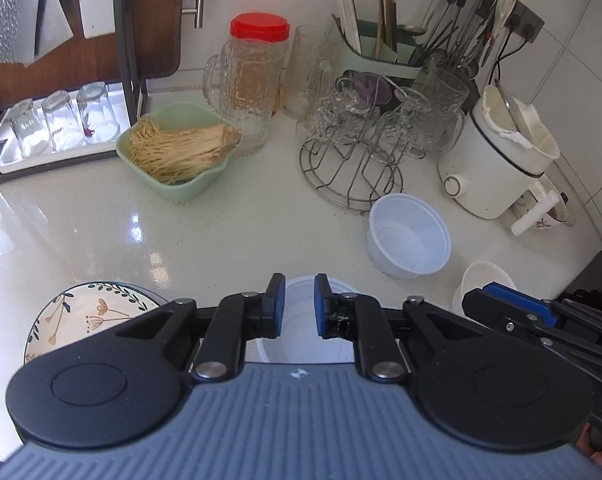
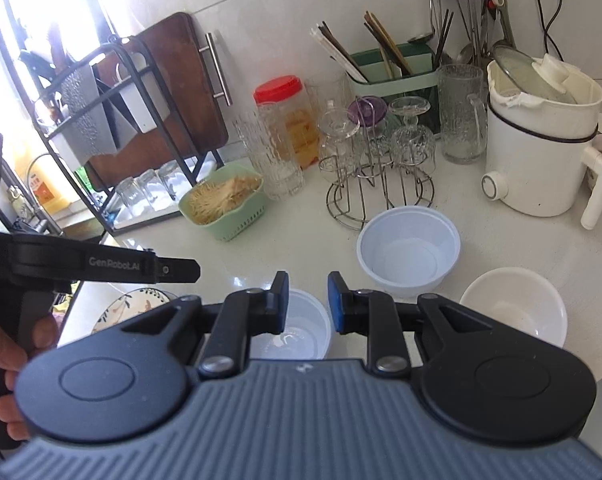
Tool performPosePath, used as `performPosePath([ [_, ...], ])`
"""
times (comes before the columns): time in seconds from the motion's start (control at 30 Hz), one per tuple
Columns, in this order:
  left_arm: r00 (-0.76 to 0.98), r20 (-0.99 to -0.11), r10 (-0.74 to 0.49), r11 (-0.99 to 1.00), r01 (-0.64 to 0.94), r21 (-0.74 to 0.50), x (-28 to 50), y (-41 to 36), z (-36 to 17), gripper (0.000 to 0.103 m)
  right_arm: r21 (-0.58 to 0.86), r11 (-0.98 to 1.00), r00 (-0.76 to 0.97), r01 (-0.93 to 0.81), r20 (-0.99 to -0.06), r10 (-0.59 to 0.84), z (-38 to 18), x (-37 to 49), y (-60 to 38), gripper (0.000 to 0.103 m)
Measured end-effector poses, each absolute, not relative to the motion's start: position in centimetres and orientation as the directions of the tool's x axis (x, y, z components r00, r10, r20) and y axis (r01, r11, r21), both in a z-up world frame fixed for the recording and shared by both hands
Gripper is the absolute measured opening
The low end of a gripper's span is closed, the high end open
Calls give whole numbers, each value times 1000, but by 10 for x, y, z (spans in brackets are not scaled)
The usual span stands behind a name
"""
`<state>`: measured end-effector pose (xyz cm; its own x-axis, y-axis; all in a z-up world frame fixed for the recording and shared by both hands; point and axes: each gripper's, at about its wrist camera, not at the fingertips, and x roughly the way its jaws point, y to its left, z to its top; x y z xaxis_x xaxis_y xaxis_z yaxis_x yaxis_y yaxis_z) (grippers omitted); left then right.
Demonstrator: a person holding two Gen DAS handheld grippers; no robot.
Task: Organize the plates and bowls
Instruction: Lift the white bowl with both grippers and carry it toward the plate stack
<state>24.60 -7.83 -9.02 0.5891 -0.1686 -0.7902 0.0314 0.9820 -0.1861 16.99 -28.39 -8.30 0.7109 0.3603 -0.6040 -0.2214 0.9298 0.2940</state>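
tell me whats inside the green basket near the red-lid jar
The green basket holds a bundle of pale, thin mushroom-like strands lying on their side. The bundle covers the basket's floor, so anything beneath it cannot be seen.

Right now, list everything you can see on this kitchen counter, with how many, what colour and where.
Plastic bowls: two, white, mid counter.
Ceramic bowl: one, cream, right front.
Floral plate: one, white patterned, left front.
Green basket: one, pale green, holds pale thin strands, left of centre.
Jar: one, clear, red lid, at the back.
Wire glass rack: one, metal, clear glasses upside down on it, centre back.
Utensil caddy: one, green, chopsticks inside, by the wall.
Electric pot: one, white, right back.
Upturned tumblers: three, clear, tray at left.
Cutting board: one, brown, leaning left back.
Left gripper: black, blue pads, nothing held.
Right gripper: same, nothing held.
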Motion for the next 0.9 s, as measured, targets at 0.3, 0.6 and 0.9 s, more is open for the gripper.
performPosePath([
  [0.3, 625, -765, -153, 986, 40, -164, 223, -82, -70, 17, 299, 928, 735, -224, -573, 362, -69, 152, -296, 25],
  [0.6, 626, -764, -157, 984, 37, -172, 204, -86, -70, 17, 286, 930, 748, -231, -558, 358, -67, 138, -303, 25],
  [0.9, 619, -761, -197, 979, 85, -184, 194, -106, -71, 17, 267, 945, 757, -188, -573, 312, -76, 126, -315, 25],
])
